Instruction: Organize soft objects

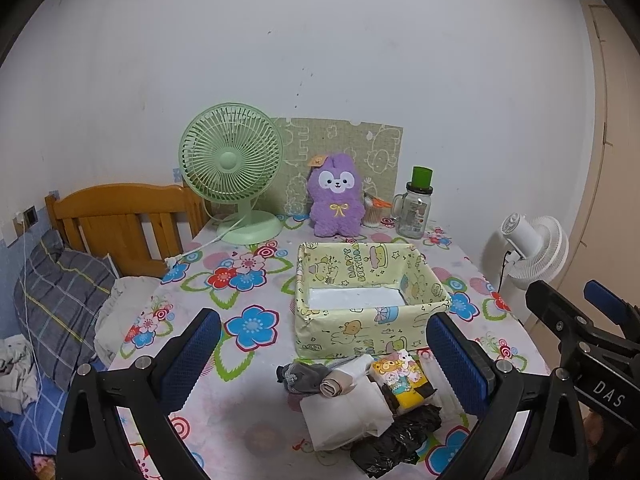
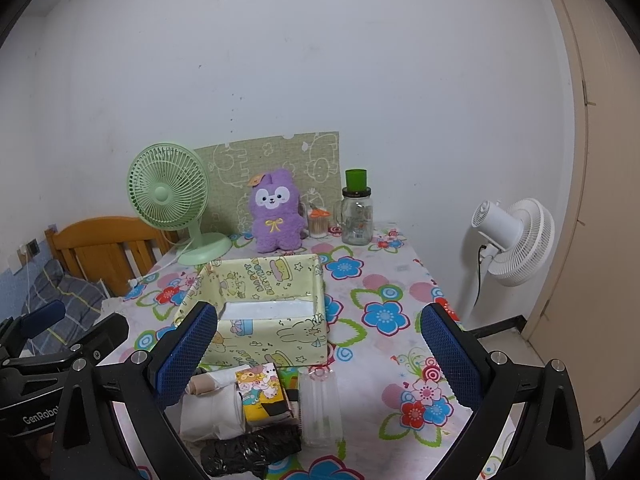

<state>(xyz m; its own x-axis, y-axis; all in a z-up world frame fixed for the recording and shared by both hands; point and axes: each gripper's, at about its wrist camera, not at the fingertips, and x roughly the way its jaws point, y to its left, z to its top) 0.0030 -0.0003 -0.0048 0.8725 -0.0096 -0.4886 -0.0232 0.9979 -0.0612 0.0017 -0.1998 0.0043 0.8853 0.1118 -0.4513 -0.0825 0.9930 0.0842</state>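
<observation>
Black bag [image 1: 394,446] and socks [image 1: 304,376] lie before open box [image 1: 360,334].

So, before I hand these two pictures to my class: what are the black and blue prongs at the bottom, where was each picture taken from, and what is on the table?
The prongs are the fingers of two hand-held grippers, each carrying a wide-angle camera looking forward. One picture comes from the left gripper, the other from the right gripper. Both are open and hold nothing. On the flowered tablecloth a yellow cartoon-print box stands open, nothing visible inside. In front lies a pile of soft things: grey socks, white folded cloth, a cartoon tissue pack and a black plastic bag. At the back stand a green fan, a purple plush toy and a glass jar.
</observation>
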